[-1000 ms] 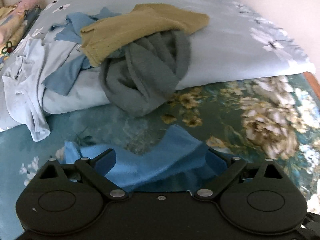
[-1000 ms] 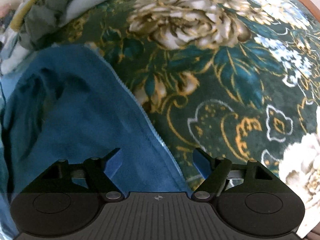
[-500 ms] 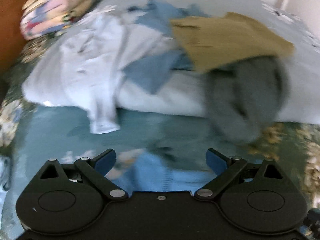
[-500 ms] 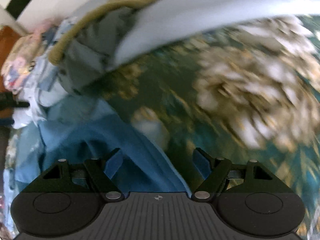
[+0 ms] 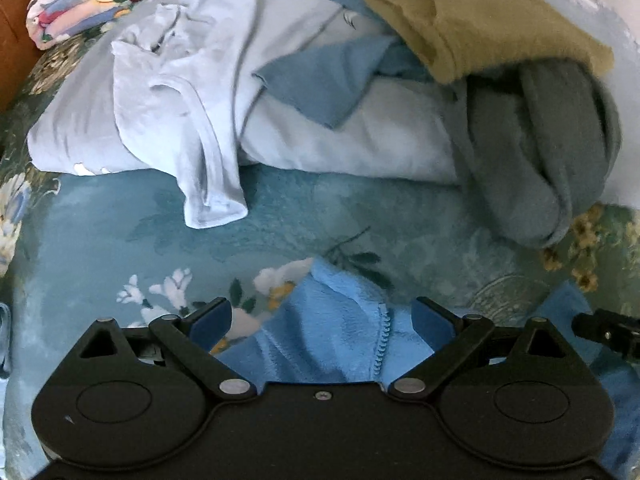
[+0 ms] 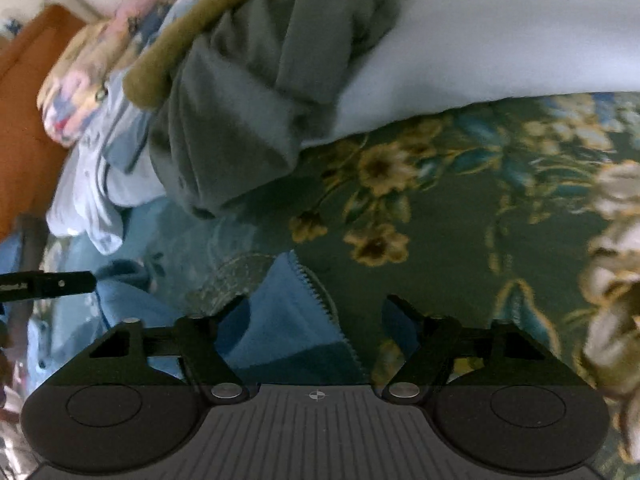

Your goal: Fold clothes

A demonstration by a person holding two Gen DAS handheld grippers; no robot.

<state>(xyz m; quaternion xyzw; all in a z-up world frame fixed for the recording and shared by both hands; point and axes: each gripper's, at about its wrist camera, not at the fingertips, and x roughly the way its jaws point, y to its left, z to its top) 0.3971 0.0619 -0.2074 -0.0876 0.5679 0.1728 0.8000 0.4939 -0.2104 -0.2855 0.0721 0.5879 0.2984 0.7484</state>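
A bright blue fleece cloth (image 5: pixel 332 328) lies on the floral bedspread, one corner pointing up between the fingers of my left gripper (image 5: pixel 322 318), which is open. The same cloth (image 6: pixel 288 320) with its stitched edge lies between the open fingers of my right gripper (image 6: pixel 312 312). Neither gripper holds it. Behind, a pile of clothes rests on a pale folded quilt (image 5: pixel 360 140): a light blue shirt (image 5: pixel 180 92), a mid-blue cloth (image 5: pixel 324 76), a mustard sweater (image 5: pixel 480 28) and a grey-green garment (image 5: pixel 552 156). The grey-green garment also shows in the right wrist view (image 6: pixel 248 100).
The dark green floral bedspread (image 6: pixel 460 220) stretches to the right. A folded flowered blanket (image 5: pixel 80 4) lies at the far left by an orange-brown headboard (image 6: pixel 20 100). The other gripper's tip shows at the right edge of the left wrist view (image 5: pixel 604 332).
Both cameras swung left and pulled back: the pile shifted right in the left view, and the right view rose from the cloth to the pile. The cloth's corners now lie between the open fingers.
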